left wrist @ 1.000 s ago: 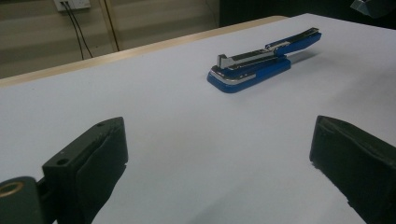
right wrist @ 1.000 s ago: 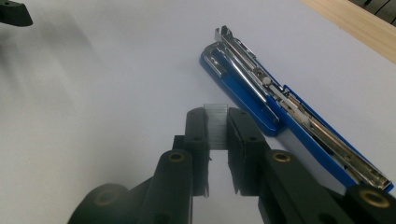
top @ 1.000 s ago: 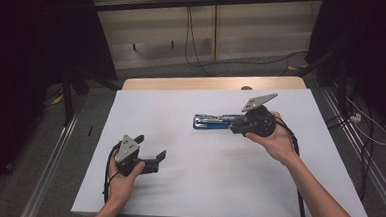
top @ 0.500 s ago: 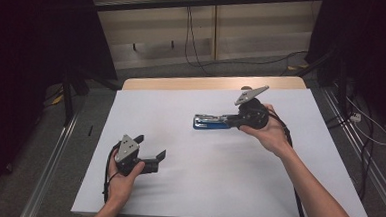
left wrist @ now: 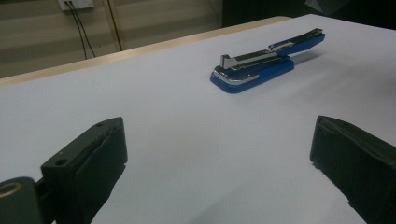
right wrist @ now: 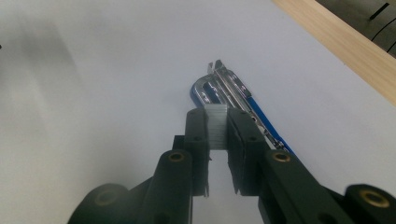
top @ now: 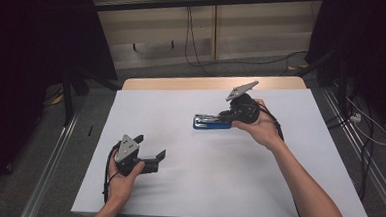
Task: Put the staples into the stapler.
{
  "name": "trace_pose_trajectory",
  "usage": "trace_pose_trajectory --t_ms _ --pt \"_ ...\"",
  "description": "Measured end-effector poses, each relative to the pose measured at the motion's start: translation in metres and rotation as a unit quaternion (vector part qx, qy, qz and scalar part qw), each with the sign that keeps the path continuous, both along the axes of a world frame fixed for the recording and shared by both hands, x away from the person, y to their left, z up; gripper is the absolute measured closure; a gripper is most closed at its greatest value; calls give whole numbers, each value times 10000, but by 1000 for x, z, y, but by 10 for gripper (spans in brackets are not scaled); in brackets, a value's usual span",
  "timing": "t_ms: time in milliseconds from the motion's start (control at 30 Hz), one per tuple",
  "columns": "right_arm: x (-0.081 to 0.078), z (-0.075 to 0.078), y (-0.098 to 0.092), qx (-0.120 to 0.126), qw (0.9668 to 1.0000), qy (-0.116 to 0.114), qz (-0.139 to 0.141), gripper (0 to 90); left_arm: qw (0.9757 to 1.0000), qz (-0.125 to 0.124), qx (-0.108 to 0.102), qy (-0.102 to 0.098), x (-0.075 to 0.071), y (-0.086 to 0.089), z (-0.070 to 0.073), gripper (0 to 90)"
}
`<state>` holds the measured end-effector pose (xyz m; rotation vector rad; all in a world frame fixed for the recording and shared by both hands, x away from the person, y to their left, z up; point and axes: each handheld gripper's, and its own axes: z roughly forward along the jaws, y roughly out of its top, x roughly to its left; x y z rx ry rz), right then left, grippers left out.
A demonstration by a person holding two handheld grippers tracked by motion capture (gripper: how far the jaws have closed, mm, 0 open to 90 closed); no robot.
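A dim room with dark curtains at both sides and pale wall panels behind surrounds a wooden table covered almost wholly by a white sheet; only a strip of bare wood shows along the far edge. Cables trail over the grey floor beyond it.

A blue stapler with a chrome top arm lies on the sheet toward the far edge, a little right of the middle, its arm hinged open and raised. The right gripper is at the stapler's right end, and in the right gripper view its black jaws stand narrow and clamp a small silvery strip of staples just above the stapler's open channel; whether the strip touches the stapler is hard to tell. The person's right hand holds that gripper from the right side of the table.

The left gripper rests near the near left corner, well apart from the stapler, jaws spread wide with nothing between them.
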<state>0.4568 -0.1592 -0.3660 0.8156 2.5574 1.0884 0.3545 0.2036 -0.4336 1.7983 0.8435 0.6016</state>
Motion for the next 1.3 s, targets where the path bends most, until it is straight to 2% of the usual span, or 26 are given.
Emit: trace_pose_trajectory --t_ms 200,400,867,1067,1300 --pt "8 -1 8 52 9999 -55 92 793 10000 -19 50 13 0 0 0 40" --pt "15 -3 17 -9 9998 -67 212 793 10000 -52 47 -10 0 0 0 40" --pt "26 0 19 178 9997 -151 -6 793 10000 -65 36 2 0 0 0 40" --pt "33 -2 26 275 9994 -193 101 793 10000 -70 42 3 0 1 0 40" --pt "41 -8 34 241 9995 -188 106 793 10000 -60 20 22 -1 2 0 40"
